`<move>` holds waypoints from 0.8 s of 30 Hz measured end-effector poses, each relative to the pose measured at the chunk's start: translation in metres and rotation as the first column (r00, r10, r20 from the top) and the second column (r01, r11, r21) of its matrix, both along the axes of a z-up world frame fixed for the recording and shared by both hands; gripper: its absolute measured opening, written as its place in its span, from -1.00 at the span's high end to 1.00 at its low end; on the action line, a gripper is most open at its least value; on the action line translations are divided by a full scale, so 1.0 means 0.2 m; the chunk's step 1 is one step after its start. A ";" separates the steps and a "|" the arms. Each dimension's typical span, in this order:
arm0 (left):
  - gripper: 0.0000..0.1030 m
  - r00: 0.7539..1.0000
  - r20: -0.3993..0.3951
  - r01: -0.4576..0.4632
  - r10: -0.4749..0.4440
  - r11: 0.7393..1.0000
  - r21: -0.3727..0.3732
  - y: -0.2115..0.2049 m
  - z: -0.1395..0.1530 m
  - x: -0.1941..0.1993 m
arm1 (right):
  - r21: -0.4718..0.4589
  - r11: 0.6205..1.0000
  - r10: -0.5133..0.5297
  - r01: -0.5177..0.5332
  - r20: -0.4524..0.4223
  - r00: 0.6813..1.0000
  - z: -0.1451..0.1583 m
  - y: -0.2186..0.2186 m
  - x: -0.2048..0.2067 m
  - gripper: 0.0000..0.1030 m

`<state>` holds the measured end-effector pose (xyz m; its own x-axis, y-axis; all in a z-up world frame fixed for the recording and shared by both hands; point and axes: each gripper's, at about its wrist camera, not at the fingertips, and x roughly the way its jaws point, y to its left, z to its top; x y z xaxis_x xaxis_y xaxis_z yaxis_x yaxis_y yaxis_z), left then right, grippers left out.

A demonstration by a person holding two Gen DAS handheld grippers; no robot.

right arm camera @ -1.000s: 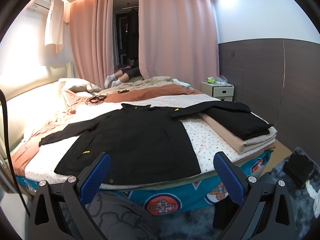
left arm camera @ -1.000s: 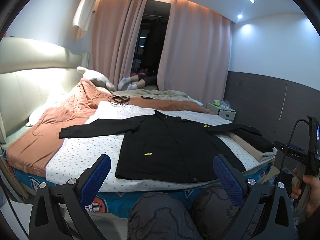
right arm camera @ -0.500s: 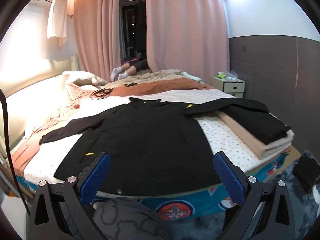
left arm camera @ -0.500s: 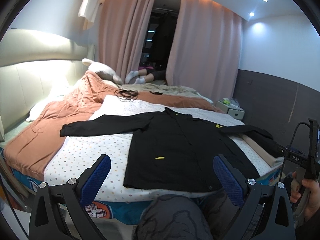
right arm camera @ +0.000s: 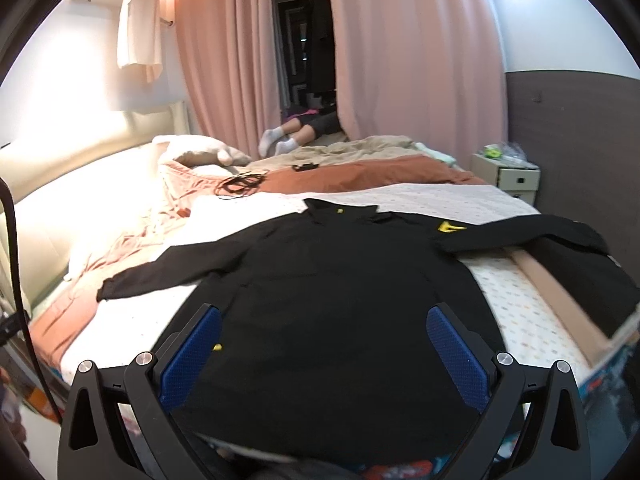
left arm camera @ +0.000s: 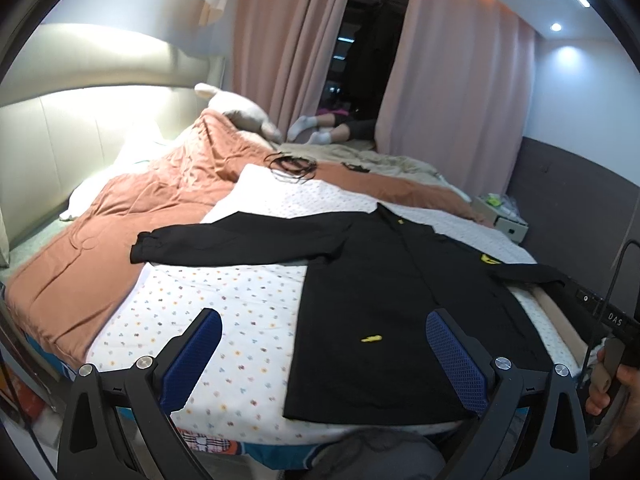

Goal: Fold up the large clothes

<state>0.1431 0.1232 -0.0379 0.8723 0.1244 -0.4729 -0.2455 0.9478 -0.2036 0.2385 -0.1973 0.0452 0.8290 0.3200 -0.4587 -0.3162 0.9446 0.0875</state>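
Both tools, left [left arm camera: 323,354] and right [right arm camera: 323,354], have closed in, spread empty, above the flat black long-sleeved jacket [right arm camera: 332,292]; hem at 6 o'clock, folding unstarted.

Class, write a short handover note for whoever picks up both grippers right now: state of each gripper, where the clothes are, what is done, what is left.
Left gripper: open, empty, above the bed's near edge.
Right gripper: open, empty, over the jacket's hem.
Black jacket lies flat on the dotted sheet, both sleeves spread out; its right sleeve reaches onto the pile of folded clothes at the bed's right edge.
Done: jacket laid out.
Left: every fold; probably sleeves in first.
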 end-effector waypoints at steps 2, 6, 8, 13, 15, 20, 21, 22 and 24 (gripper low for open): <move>-0.99 1.000 -0.012 -0.017 0.017 1.000 -0.007 0.04 -0.01 0.05 | 0.009 1.000 0.022 -0.022 -0.018 1.000 -0.01 0.07 0.08 -1.00; -0.99 0.998 -0.042 -0.058 0.057 0.998 -0.020 0.15 -0.03 0.16 | 0.017 0.998 0.063 -0.062 -0.050 0.997 -0.02 0.23 0.22 -1.00; -0.97 0.996 -0.053 -0.080 0.078 0.996 -0.031 0.21 -0.03 0.22 | 0.026 0.997 0.080 -0.079 -0.055 0.995 -0.02 0.29 0.27 -1.00; -0.91 0.988 -0.081 -0.133 0.128 0.990 -0.056 0.35 -0.05 0.34 | 0.055 0.989 0.141 -0.136 -0.080 0.987 -0.02 0.49 0.42 -1.00; -0.87 0.984 -0.098 -0.158 0.150 0.985 -0.071 0.42 -0.06 0.39 | 0.062 0.987 0.156 -0.151 -0.088 0.984 -0.03 0.55 0.49 -1.00; -0.79 0.971 -0.128 -0.214 0.200 0.970 -0.111 0.58 -0.09 0.50 | 0.100 0.981 0.176 -0.164 -0.123 0.977 -0.07 0.68 0.68 -1.00; -0.78 0.968 -0.134 -0.227 0.211 0.967 -0.120 0.61 -0.10 0.51 | 0.107 0.981 0.176 -0.162 -0.132 0.976 -0.08 0.70 0.72 -1.00; -0.76 0.965 -0.139 -0.239 0.221 0.963 -0.128 0.65 -0.11 0.54 | 0.112 0.981 0.177 -0.162 -0.143 0.974 -0.09 0.73 0.76 -1.00; -0.70 0.957 -0.159 -0.268 0.244 0.952 -0.151 0.72 -0.14 0.59 | 0.123 0.979 0.182 -0.163 -0.168 0.969 -0.11 0.77 0.83 -0.99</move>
<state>0.2605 0.2676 -0.0652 0.7472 0.2428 -0.6186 -0.5119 0.8039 -0.3027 0.4049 -0.0424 0.0223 0.6652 0.5066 -0.5485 -0.4440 0.8590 0.2548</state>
